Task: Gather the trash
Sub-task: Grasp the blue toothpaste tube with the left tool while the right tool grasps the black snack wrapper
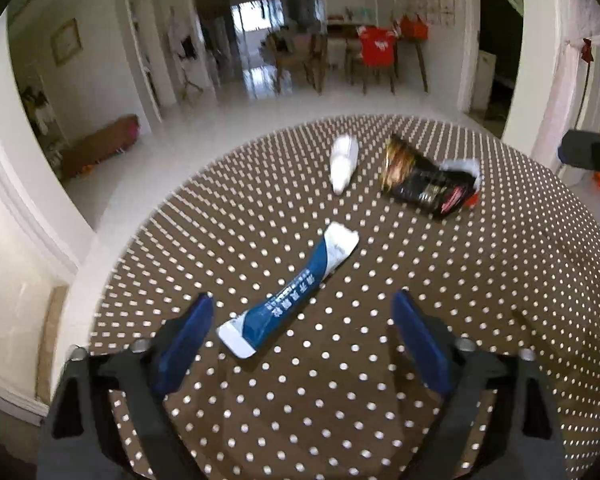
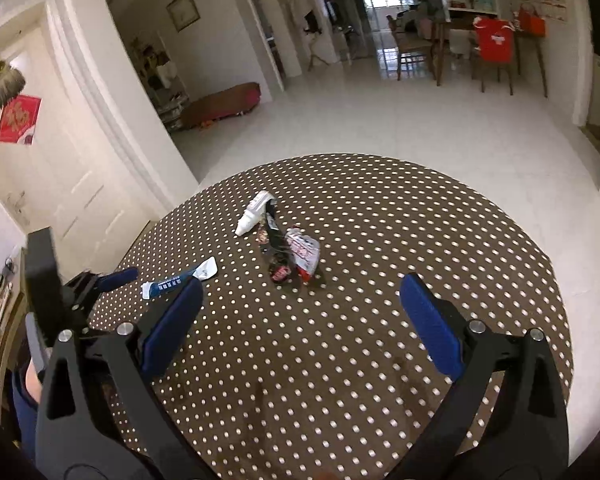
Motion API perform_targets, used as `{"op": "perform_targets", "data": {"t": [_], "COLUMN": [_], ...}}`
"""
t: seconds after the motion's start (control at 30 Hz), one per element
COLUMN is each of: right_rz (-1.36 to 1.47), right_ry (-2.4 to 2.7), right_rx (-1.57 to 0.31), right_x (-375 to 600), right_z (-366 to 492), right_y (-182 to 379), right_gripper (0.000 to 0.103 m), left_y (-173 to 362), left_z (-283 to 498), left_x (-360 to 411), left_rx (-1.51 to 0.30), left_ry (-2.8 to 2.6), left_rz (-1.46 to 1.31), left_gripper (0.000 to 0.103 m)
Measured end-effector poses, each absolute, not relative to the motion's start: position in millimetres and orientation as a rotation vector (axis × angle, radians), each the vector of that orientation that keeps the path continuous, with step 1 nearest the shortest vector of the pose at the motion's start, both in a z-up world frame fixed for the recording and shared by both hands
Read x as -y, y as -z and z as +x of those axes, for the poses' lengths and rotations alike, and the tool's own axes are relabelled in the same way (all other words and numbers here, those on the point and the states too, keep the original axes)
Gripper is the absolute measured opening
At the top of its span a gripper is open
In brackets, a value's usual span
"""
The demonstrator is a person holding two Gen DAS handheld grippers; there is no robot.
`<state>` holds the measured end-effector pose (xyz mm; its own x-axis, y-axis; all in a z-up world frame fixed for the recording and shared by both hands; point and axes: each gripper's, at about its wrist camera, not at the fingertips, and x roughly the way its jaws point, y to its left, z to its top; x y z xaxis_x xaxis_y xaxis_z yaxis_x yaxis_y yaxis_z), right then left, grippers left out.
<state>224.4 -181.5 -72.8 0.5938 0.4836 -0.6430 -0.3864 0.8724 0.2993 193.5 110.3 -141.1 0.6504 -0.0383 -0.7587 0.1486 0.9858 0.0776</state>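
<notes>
Three pieces of trash lie on a round table point(image 1: 500, 320) under a brown dotted cloth. Nearest, a flat blue-and-white wrapper point(image 1: 290, 294) lies slantwise, its near end between the spread fingers of the left gripper point(image 1: 300, 320), which hangs above it untouching. Farther off, a white squeeze bottle point(image 1: 343, 164) lies on its side, and just right of it a crumpled black snack bag point(image 1: 428, 184). In the right wrist view the right gripper point(image 2: 300, 308) hovers near the bag point(image 2: 290, 254), jaws wide apart and empty; the bottle point(image 2: 256, 216) lies at the bag's far left edge. Judged risks: the thin wrapper may slide flat under closing pads on the smooth cloth, and the crumpled bag, pinched at one fold, may slip free or nudge the bottle rolling.
</notes>
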Motion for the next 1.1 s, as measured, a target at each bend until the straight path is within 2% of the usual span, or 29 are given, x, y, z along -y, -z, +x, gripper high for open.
{"op": "perform_targets", "data": {"t": [0.1,0.13,0.2,0.23,0.27,0.3,0.37,0.43,0.53,0.57,0.83,1.1], "right_rz": [0.123,0.119,0.091,0.08,0.061,0.044,0.014,-0.016,-0.07,-0.074,0.023,0.102], "right_ry": [-0.577,-0.591,-0.604,-0.613,-0.618,-0.616,-0.612,-0.59,-0.575,-0.576,-0.588,-0.567], "right_rx": [-0.792,-0.797,-0.818,-0.824,-0.828,-0.83,-0.856,-0.885,-0.901,-0.9,-0.867,-0.78], "right_x": [161,155,140,135,126,122,111,105,98,98,132,195], "right_z": [235,237,247,252,258,261,274,283,281,279,243,195], "right_y": [78,80,88,91,95,98,108,121,133,133,107,73], "right_gripper": [0.094,0.087,0.079,0.073,0.064,0.061,0.056,0.049,0.032,0.031,0.028,0.028], "left_y": [148,148,148,148,147,146,146,144,143,142,140,114], "left_z": [206,210,213,215,216,217,215,211,203,199,171,131], "left_x": [-117,-118,-115,-114,-111,-109,-104,-105,-110,-111,-110,-82], "left_rx": [-0.895,-0.898,-0.894,-0.891,-0.889,-0.888,-0.887,-0.888,-0.888,-0.886,-0.846,-0.769], "left_ry": [0.125,0.139,0.156,0.158,0.159,0.158,0.154,0.15,0.149,0.144,0.136,0.168], "left_rz": [0.121,0.115,0.112,0.114,0.113,0.112,0.104,0.07,0.02,0.012,-0.076,-0.12], "left_gripper": [0.065,0.063,0.046,0.041,0.029,0.02,0.012,0.012,0.011,0.011,0.01,0.01]}}
